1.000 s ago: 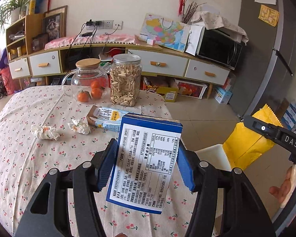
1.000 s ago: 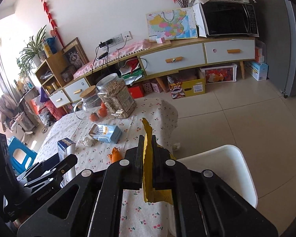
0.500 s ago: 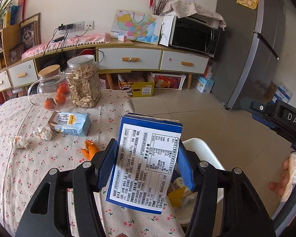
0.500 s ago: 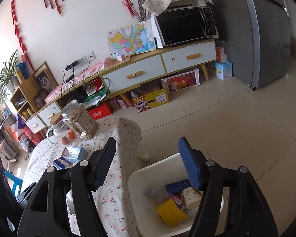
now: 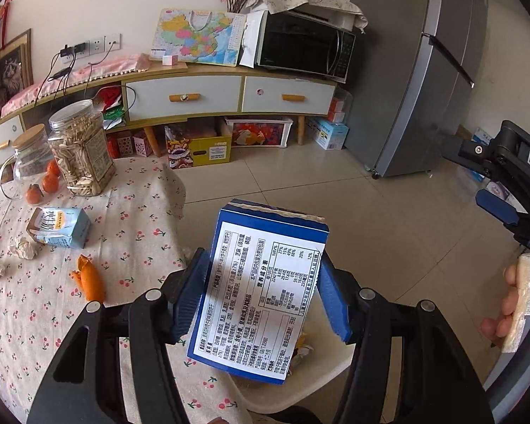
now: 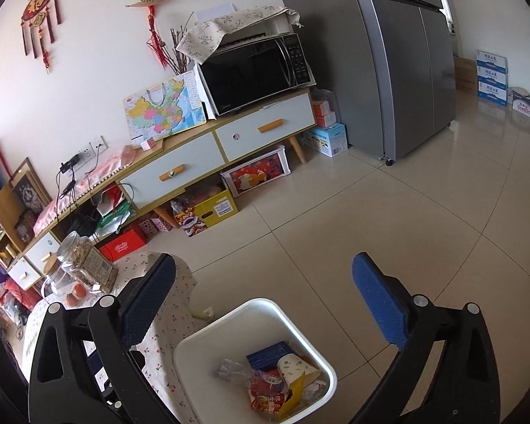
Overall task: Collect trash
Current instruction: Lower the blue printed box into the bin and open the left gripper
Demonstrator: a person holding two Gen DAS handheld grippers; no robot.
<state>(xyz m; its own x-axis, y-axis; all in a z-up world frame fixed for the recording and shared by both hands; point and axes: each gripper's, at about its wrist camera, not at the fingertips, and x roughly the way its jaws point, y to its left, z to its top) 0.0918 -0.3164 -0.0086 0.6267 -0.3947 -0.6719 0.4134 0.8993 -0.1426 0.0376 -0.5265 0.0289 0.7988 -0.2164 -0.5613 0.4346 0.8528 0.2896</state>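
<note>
Both views are bright with soft daylight. In the right wrist view the light enters from the far right, where the window edge blows out to white and the tiled floor (image 6: pixel 388 233) carries a pale sheen. Shadows are faint and diffuse. The grey fridge (image 5: pixel 417 70) shows a dull reflection, the microwave door (image 6: pixel 254 70) a slight glare. Fisheye distortion bends the walls and furniture toward the edges, with black vignetting at every corner. Focus is sharp throughout; print on the blue box (image 5: pixel 258 296) is crisp.
</note>
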